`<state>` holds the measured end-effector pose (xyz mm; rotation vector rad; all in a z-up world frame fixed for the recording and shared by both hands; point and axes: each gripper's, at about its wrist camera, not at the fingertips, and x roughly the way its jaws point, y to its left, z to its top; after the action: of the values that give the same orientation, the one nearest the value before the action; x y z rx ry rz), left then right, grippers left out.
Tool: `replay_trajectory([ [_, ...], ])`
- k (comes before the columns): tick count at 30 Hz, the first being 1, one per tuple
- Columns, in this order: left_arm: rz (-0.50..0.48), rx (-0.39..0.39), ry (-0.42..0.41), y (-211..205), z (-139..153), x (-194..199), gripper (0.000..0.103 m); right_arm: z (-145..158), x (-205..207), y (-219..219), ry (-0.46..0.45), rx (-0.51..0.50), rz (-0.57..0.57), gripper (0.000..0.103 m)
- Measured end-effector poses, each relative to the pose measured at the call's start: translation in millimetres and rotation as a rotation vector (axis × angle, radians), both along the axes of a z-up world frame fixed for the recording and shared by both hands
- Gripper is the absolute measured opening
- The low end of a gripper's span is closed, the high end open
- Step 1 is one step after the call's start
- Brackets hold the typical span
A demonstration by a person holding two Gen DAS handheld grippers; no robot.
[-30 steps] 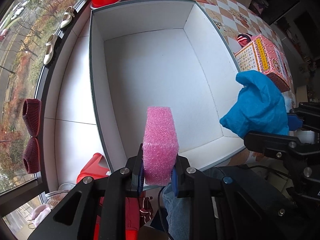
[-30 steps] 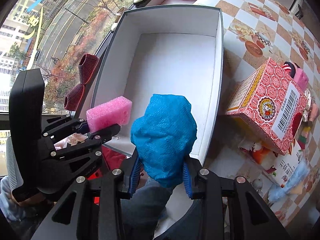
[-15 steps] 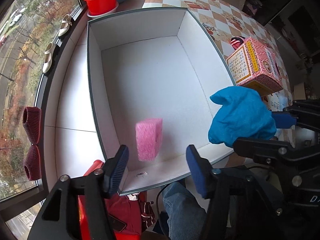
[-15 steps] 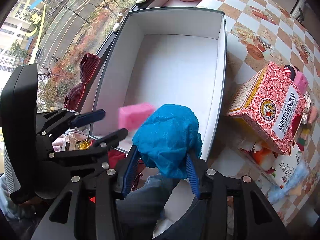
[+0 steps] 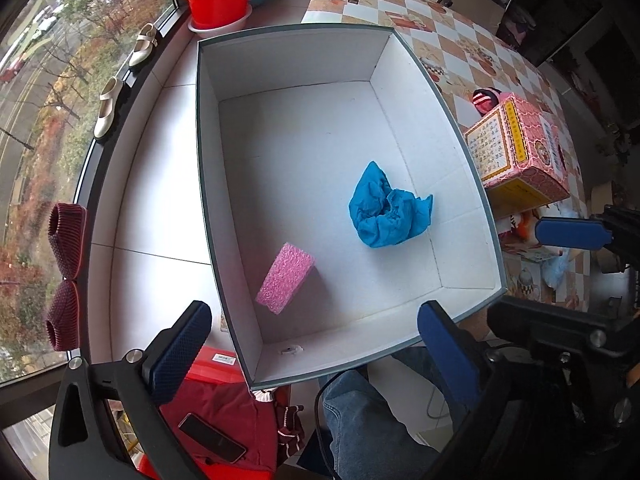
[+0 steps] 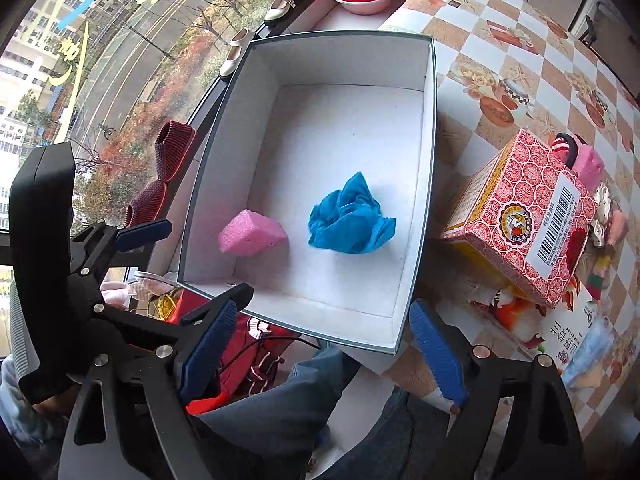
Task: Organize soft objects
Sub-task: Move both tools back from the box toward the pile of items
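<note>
Window-side worktop [image 5: 460, 52] carries a white box [image 5: 208, 200]; its near wall is cut off by the grippers' frames. Left gripper [image 5: 316, 344] and right gripper [image 6: 324, 340] have just been opening and stand wide, empty. Sponge [image 5: 285, 278] and blue cloth [image 5: 386, 212] lie on the box floor beyond them, apart.

Couldn't read the small print on the patterned red carton [image 5: 520, 152]; its lower edge hid the packets beneath it. Right gripper [image 5: 576, 232] showed only one blue pad in the left wrist view, the rest cut off by the frame edge. Pink sponge [image 6: 252, 232] looked motion-blurred in the right wrist view. Phone [image 5: 212, 438] was partly behind my left gripper [image 5: 312, 344] arm. Near rim of the white box [image 5: 208, 160] hid the red fabric below.
</note>
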<state>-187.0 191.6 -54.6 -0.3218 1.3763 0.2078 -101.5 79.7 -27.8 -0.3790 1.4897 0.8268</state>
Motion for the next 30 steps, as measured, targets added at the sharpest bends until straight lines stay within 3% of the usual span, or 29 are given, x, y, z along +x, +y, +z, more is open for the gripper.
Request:
replay_trajectory([
  [7,0.002,-0.007,0.003,2,3,1,0.103,3,-2,0,-0.014,0.003,0.003,0.089],
  [21,-0.037,0.062,-0.012,1,24,16,0.103,34,-1,0,-0.15,0.04,0.024,0.089],
  [30,-0.015,0.062,-0.004,5,29,20,0.103,45,2,-6,-0.194,0.062,0.002,0.089],
])
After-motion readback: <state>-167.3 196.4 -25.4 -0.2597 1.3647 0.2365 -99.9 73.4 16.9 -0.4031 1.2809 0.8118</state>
